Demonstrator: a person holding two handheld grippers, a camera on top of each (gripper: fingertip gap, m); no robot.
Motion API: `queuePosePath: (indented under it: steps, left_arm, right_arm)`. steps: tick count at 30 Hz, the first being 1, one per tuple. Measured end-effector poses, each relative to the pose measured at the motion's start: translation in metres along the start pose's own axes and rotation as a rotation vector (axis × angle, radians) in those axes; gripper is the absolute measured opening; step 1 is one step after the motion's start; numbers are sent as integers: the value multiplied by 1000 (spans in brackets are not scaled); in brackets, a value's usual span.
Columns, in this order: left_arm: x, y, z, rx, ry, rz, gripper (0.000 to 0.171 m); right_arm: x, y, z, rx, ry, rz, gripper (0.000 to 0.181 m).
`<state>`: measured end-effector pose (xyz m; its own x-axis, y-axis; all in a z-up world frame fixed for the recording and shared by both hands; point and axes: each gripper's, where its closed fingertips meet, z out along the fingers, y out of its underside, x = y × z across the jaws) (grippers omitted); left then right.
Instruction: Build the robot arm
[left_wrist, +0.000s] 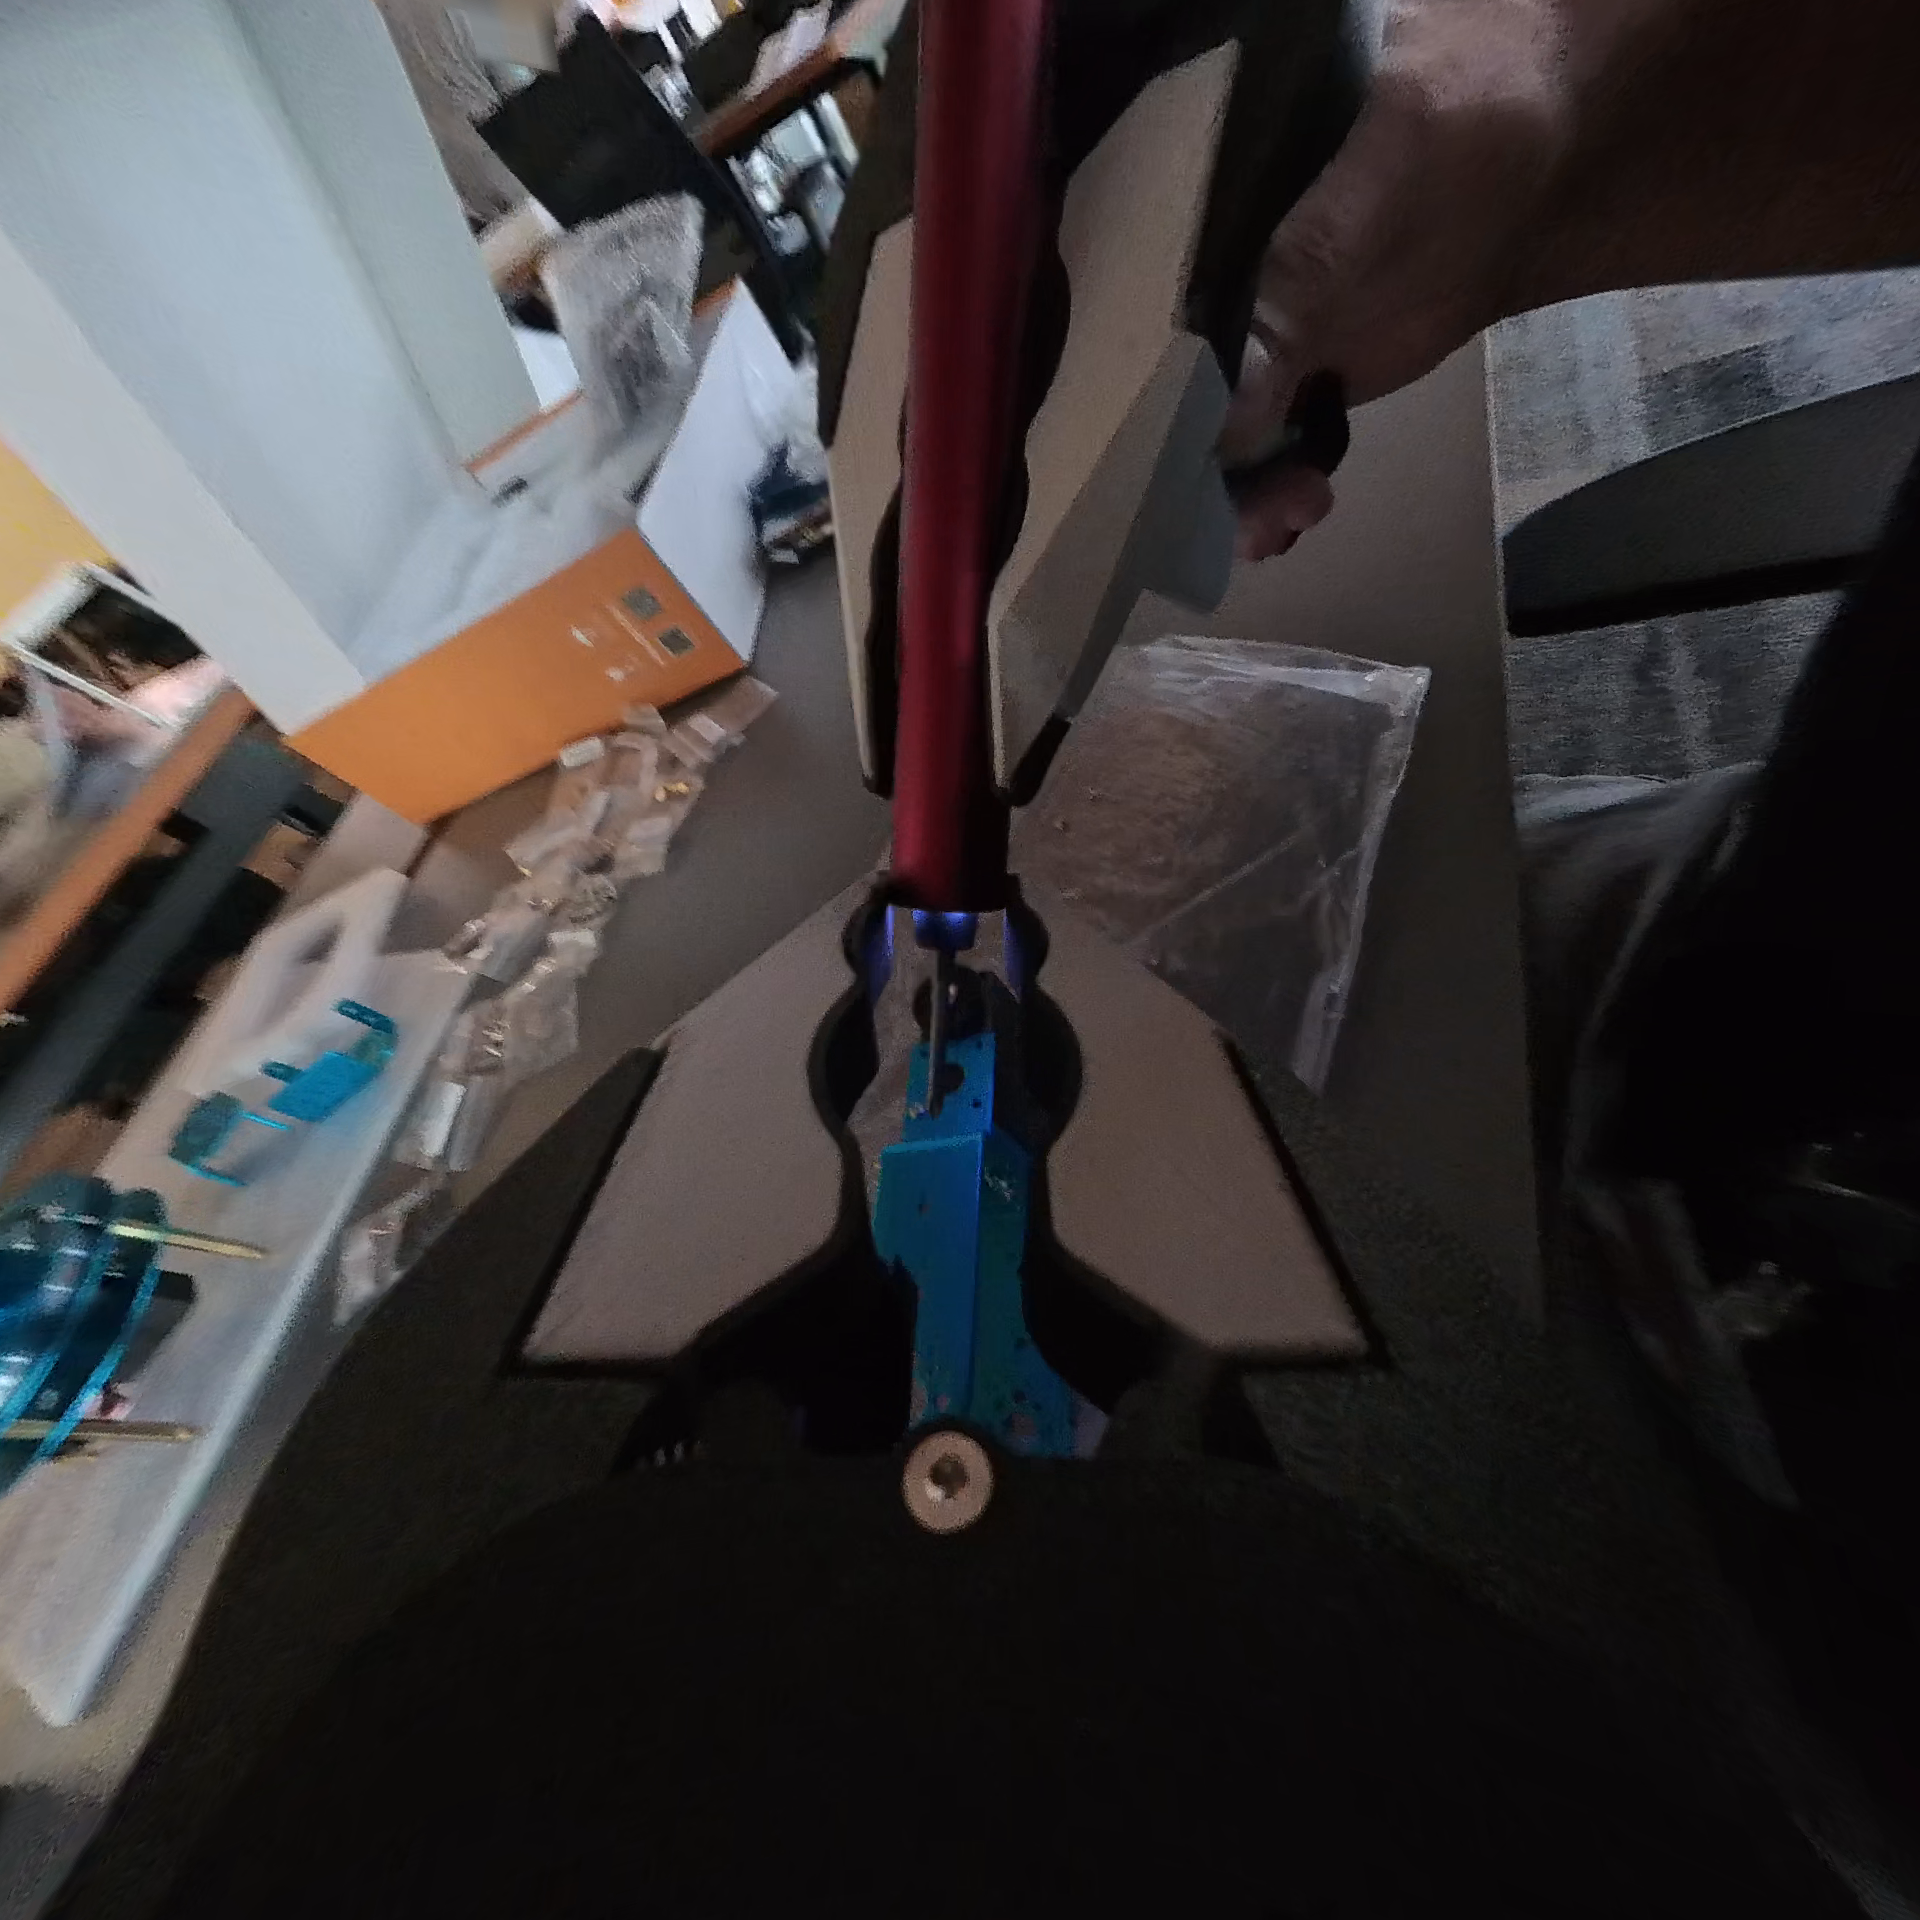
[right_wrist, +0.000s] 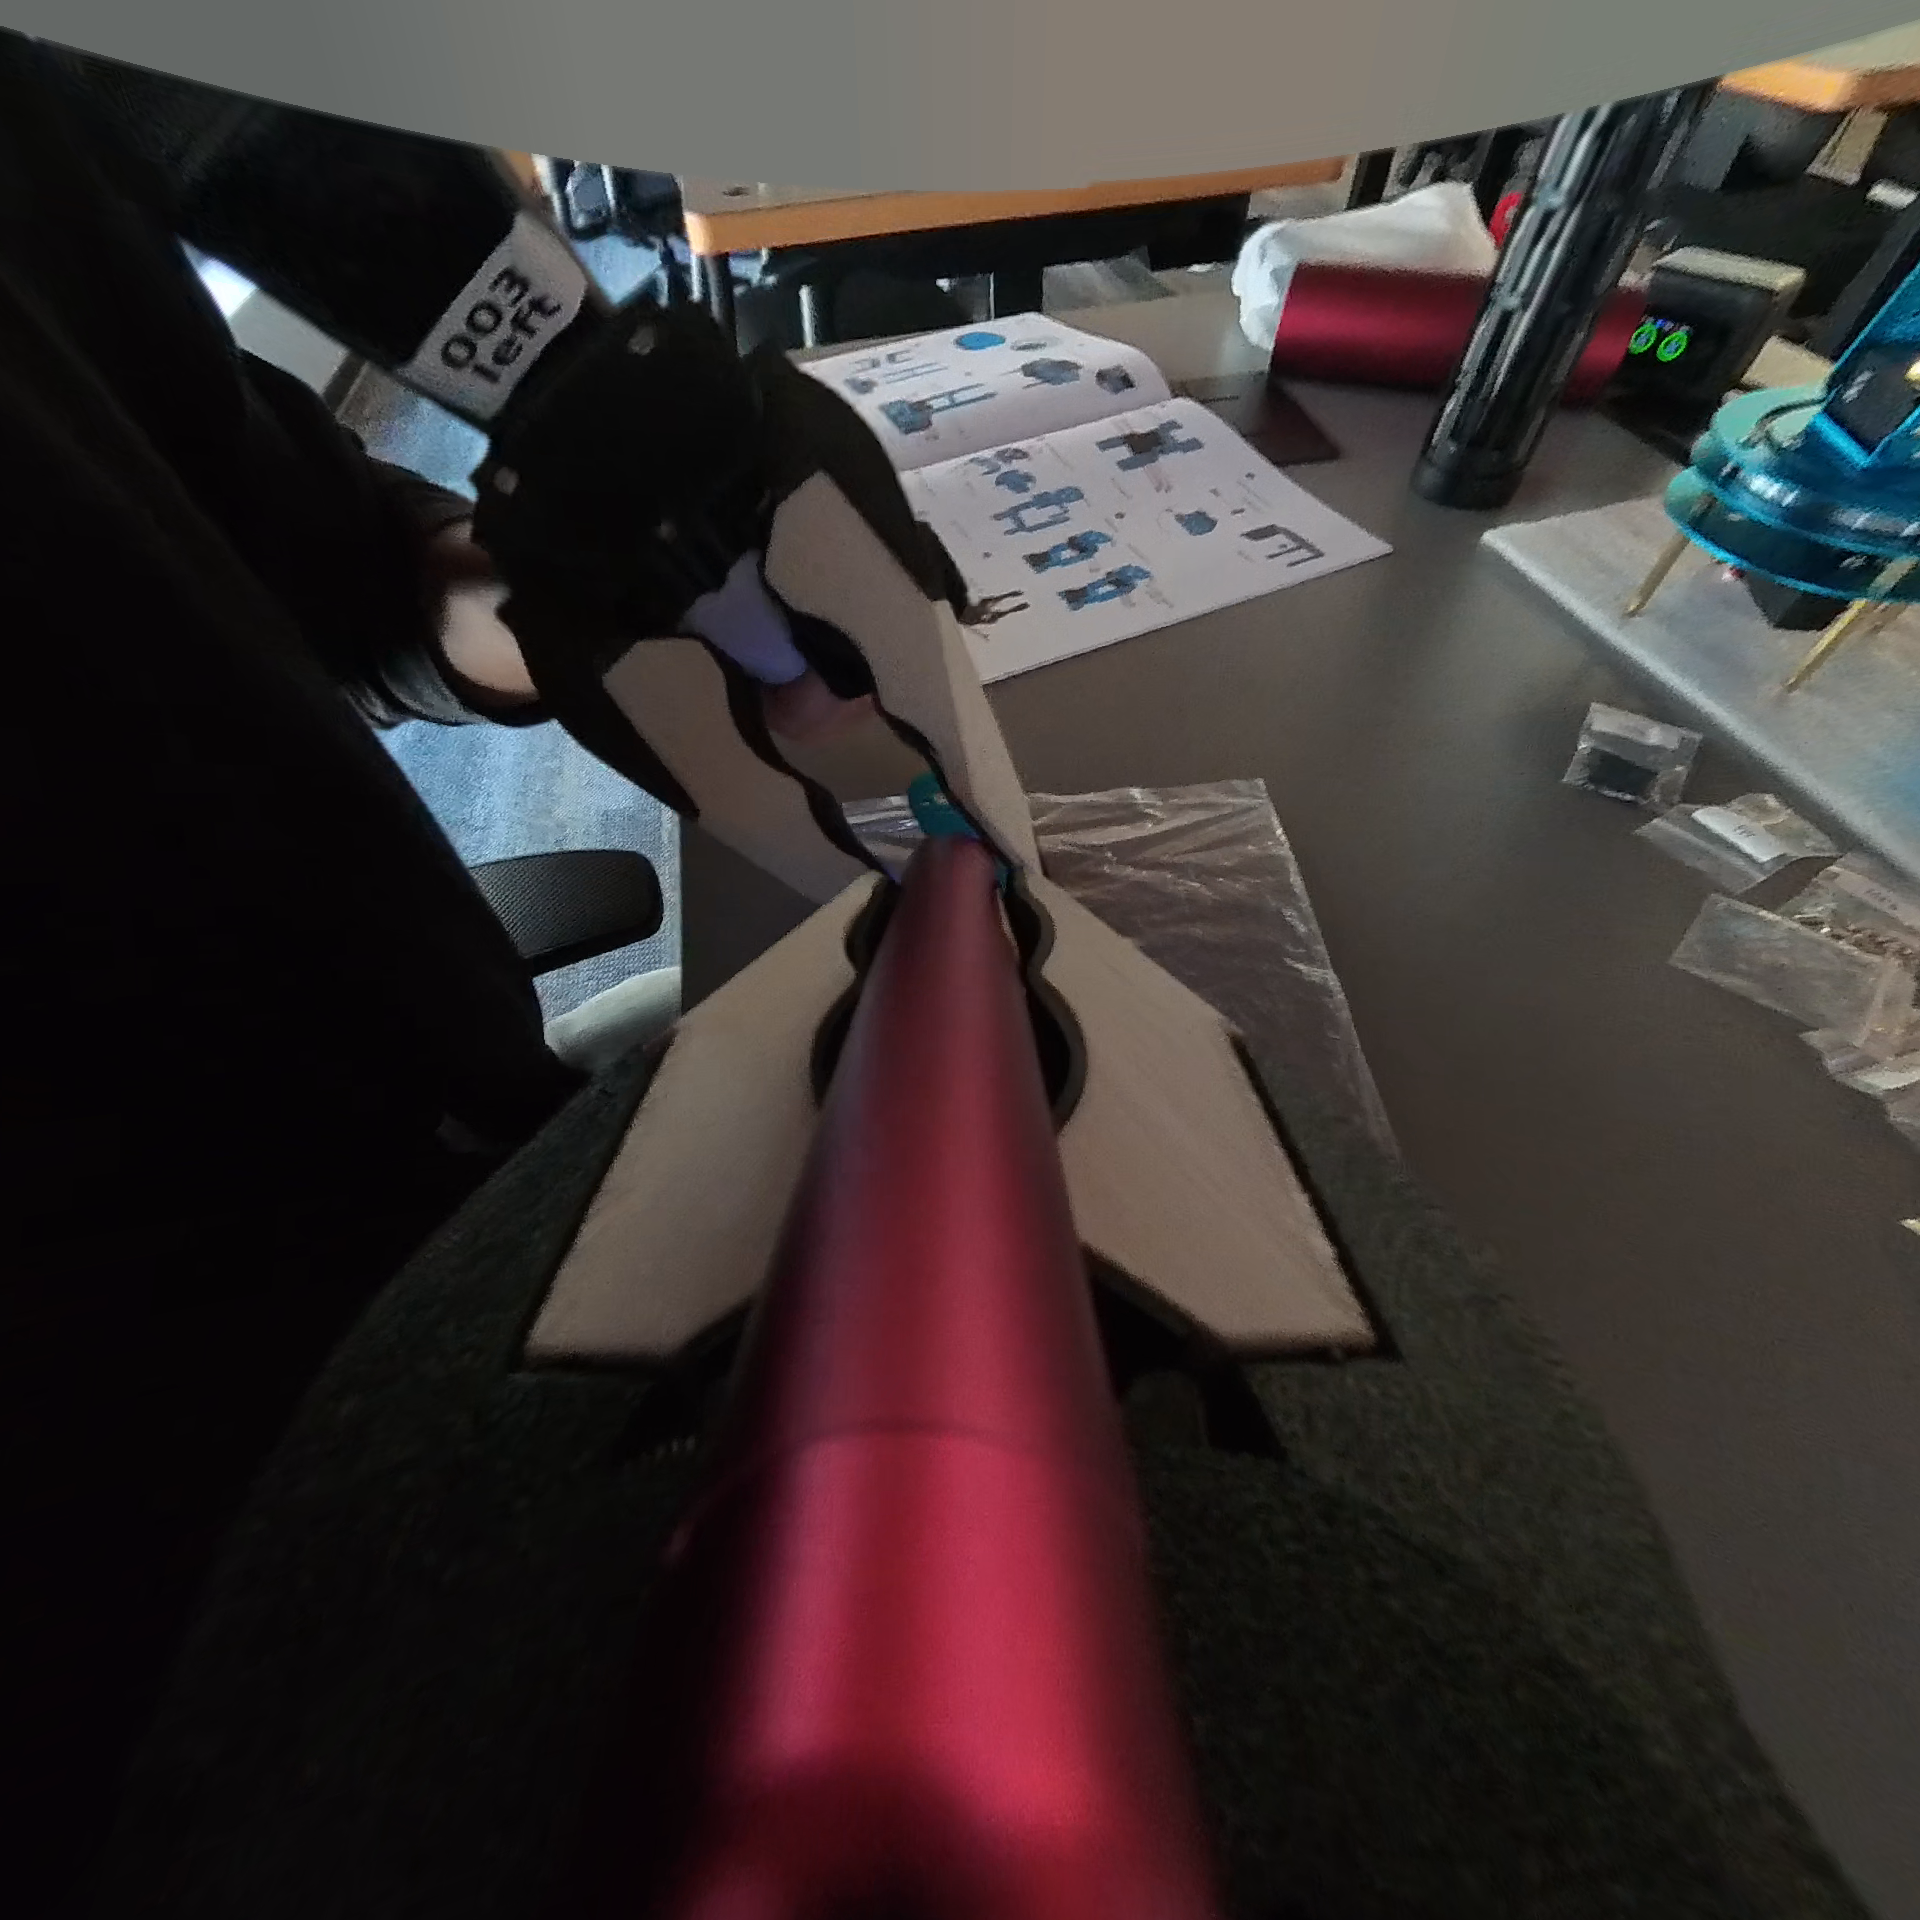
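Observation:
In the left wrist view my left gripper (left_wrist: 940, 930) is shut on a blue metal bracket (left_wrist: 935, 1226), which stands upright between its beige fingers. My right gripper (left_wrist: 945, 790) comes in from above, shut on a red screwdriver (left_wrist: 951, 520). The screwdriver's thin bit (left_wrist: 940, 1039) touches the bracket's upper end. In the right wrist view the red screwdriver (right_wrist: 935, 1351) runs forward between the right gripper's (right_wrist: 945, 883) fingers. Its tip meets the blue part (right_wrist: 930, 805) held in the left gripper (right_wrist: 940, 836). A person's hand holds each gripper.
A clear plastic bag (right_wrist: 1174, 883) lies on the dark table (right_wrist: 1507, 831) under the grippers. An open instruction booklet (right_wrist: 1091, 488) lies behind it. Small hardware bags (right_wrist: 1787, 914) and a teal assembly (right_wrist: 1808, 499) are at the right. Loose blue parts (left_wrist: 312, 1081) sit on a white tray. My left and right fingertips are right by each other. From either gripper's tips it is about 40 cm to the teal assembly (right_wrist: 1808, 499).

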<state>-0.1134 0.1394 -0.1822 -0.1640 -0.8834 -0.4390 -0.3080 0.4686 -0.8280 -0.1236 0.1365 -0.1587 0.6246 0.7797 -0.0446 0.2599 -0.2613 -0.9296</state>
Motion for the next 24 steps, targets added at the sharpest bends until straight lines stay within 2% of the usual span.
queuePosePath:
  steps: [2,6,8,22,24]
  left_arm:
    - [2,-5,2,6,-19,38,18]
    - [20,-14,2,40,119,-28,19]
    - [25,-19,3,39,153,-11,19]
    - [48,-52,13,36,167,163,19]
    - [49,-56,13,32,149,193,19]
  right_arm:
    - [-1,-5,-8,32,30,-23,23]
    - [-18,-8,-22,77,19,-59,22]
    - [-21,-6,-28,80,15,-46,22]
    - [-42,10,-58,41,136,-177,23]
    - [-44,8,-61,47,198,-217,23]
